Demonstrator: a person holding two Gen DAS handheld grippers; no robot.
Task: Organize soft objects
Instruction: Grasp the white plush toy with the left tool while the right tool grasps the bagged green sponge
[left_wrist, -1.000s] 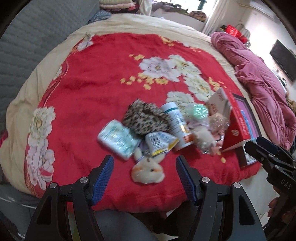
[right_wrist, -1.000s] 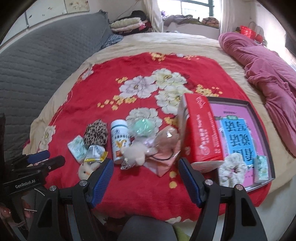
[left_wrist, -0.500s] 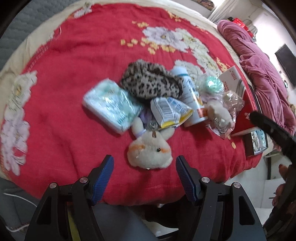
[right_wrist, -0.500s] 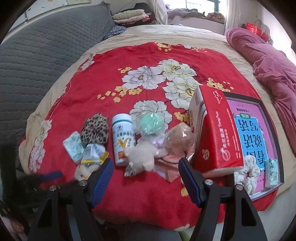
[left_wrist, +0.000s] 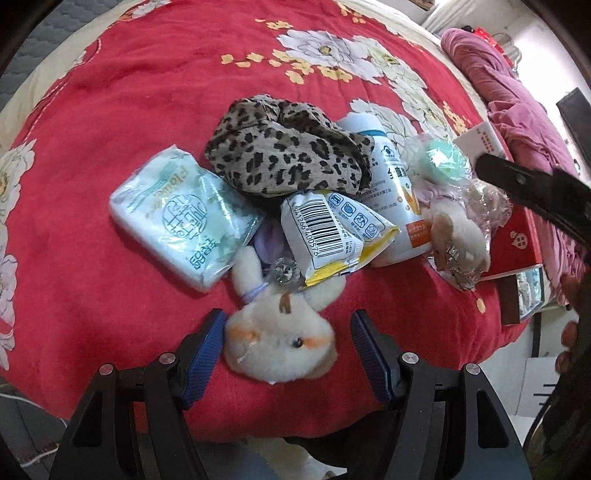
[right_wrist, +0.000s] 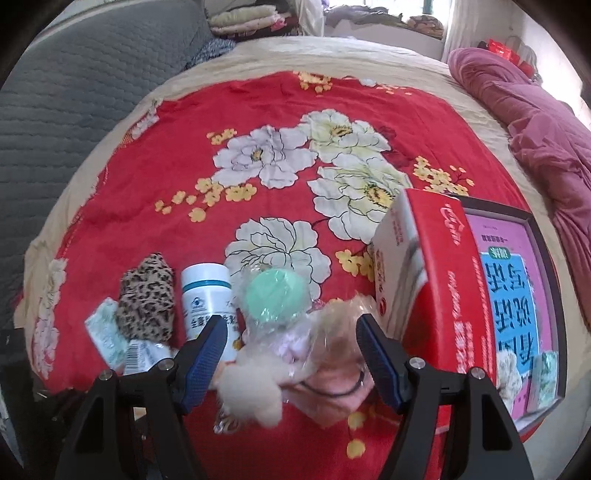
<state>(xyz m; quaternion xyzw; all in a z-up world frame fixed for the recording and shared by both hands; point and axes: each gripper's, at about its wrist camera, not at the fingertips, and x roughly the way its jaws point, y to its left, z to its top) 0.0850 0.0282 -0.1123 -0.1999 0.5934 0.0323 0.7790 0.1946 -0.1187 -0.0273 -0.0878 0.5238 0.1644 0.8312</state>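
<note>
Picking phase, judging by the layout: left gripper spread wide, holding nothing, with the white plush toy lying between the blue pads, its head nearest the claw and its ears pointing away. Left pad touching or just shy of the plush's cheek, hard to tell which; right pad clearly apart from it. Just beyond the plush, a snack packet overlapping its ears, with a tissue pack ahead to the left and a leopard-print cloth farther ahead. Next move, probably: squeeze shut on the plush head, then draw back and up so the ears slide out from under the packet without dragging it along. Right gripper likewise released and empty, poised over the other cluster: a small cream plush just inside the left pad, a crinkled clear bag with pink contents between the pads, a green round item and a white bottle ahead. Red box ahead to the right, leaning on a shallow tray, seemingly the destination, with two soft items already inside. Blur on the cream plush, so its exact contact with the pad not readable.
</note>
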